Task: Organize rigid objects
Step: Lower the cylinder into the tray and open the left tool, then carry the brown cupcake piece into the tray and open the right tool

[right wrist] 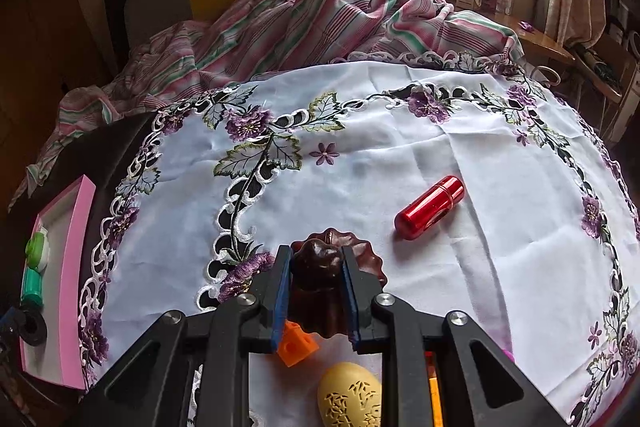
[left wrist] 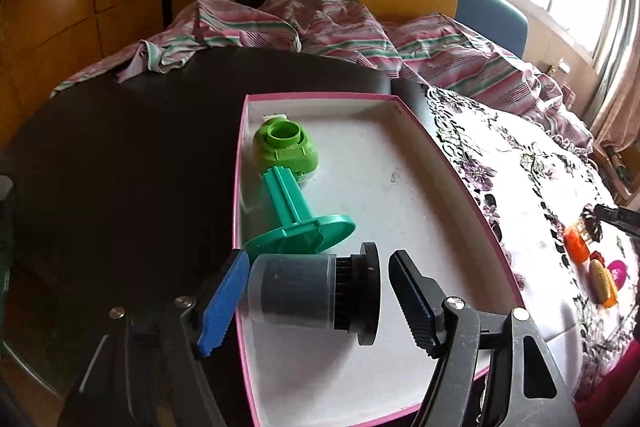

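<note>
Orange block [right wrist: 298, 345] half behind right claw [right wrist: 316, 291]

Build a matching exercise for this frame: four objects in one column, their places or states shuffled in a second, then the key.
Objects
1. grey cylinder with black flanged end
2. dark brown fluted mould-shaped piece
3. shiny red capsule-shaped tube
4. lime-green round plastic cap piece

Places or states
A. lying free on the white embroidered tablecloth
B. clamped in the right gripper
C. at the far end of the pink-edged white box
D. between the open fingers of the left gripper

Pairs: 1-D, 2-B, 3-A, 4-C
</note>
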Demonstrator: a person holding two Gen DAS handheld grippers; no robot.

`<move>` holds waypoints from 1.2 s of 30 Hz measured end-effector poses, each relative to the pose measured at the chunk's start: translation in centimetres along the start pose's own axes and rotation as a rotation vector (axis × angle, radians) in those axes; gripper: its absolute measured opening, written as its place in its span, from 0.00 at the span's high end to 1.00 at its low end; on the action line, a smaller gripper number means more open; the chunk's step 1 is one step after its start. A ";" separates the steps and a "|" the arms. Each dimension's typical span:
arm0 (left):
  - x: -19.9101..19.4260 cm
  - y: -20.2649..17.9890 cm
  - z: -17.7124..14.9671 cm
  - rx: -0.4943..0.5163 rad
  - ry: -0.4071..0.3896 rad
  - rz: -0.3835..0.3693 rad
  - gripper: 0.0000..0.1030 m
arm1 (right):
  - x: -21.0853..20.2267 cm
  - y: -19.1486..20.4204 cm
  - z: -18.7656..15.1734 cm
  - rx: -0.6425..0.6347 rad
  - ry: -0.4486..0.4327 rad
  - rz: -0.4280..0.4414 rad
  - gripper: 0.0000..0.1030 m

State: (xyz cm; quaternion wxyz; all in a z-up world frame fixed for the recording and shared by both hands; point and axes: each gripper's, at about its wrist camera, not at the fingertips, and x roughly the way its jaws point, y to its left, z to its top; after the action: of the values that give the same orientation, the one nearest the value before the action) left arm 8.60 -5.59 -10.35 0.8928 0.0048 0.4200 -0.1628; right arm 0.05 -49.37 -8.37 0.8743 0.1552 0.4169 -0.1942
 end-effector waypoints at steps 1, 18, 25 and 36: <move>-0.2 -0.1 -0.1 0.002 -0.009 0.009 0.29 | -0.1 -0.1 0.0 0.003 -0.003 0.001 0.79; -4.0 -1.1 0.3 0.014 -0.066 0.113 0.20 | -1.1 0.5 0.0 0.002 -0.027 0.040 0.79; -6.3 -0.7 0.6 0.011 -0.096 0.136 0.15 | -1.4 2.8 -0.5 -0.046 -0.012 0.082 0.79; -7.3 0.6 0.4 -0.027 -0.103 0.138 0.15 | -3.0 9.9 -1.1 -0.156 -0.005 0.195 0.79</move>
State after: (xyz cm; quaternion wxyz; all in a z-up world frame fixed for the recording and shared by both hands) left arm 4.74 -3.01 -4.71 0.9222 0.0134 0.3745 -0.0953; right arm 2.23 -39.53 -5.62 0.8995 0.1260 0.4115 -0.0757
